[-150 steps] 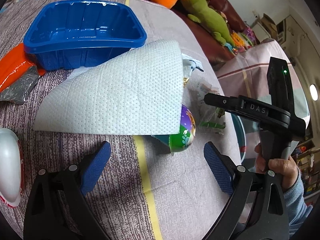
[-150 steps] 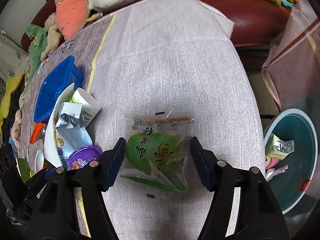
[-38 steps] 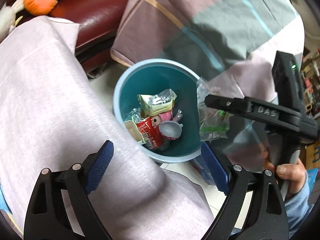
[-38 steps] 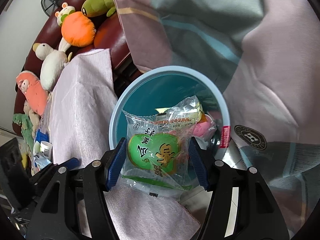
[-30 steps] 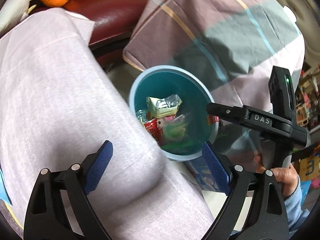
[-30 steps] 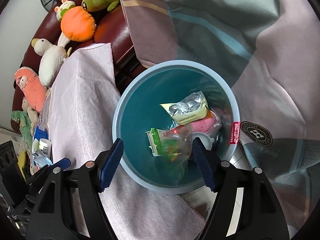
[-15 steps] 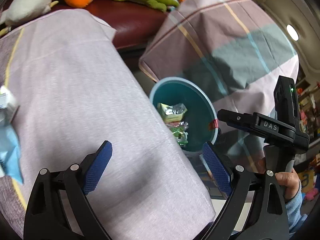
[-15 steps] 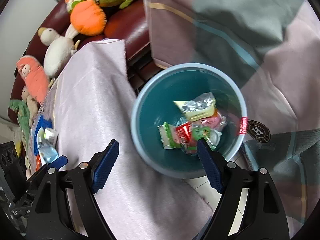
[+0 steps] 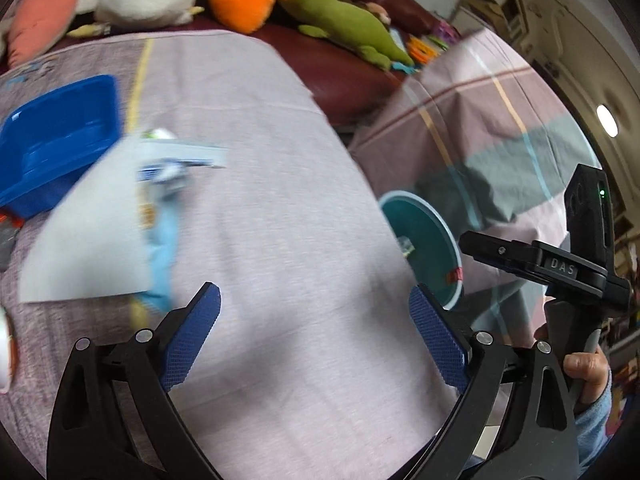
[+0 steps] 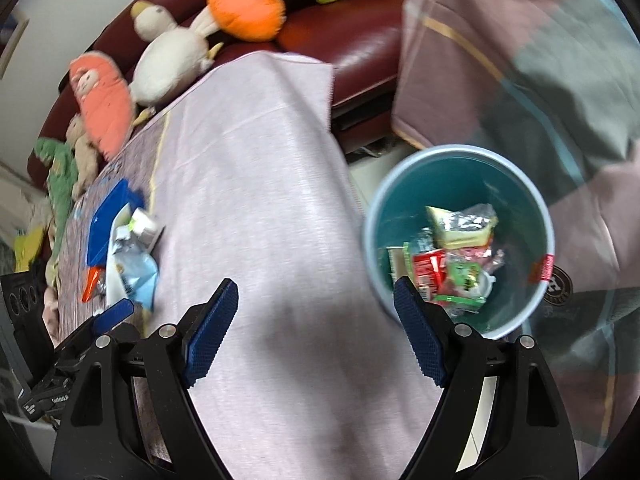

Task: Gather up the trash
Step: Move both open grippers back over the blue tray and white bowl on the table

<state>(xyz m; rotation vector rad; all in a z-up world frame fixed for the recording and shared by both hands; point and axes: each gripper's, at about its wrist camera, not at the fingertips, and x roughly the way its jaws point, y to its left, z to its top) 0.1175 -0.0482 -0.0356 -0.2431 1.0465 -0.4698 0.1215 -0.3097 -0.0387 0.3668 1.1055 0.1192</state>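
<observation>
Crumpled wrappers (image 10: 452,256), silver, red and green, are seen piled inside a teal bin (image 10: 532,200) beside the bench's (image 10: 256,208) right edge. Both the left tool (image 9: 316,326) and right tool (image 10: 316,312) are spread wide, holding nothing.

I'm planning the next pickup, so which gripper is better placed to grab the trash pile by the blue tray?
Probably the left. The left gripper is open and empty, with the trash pile just ahead. The right gripper, also open, sits nearer the bin.
</observation>
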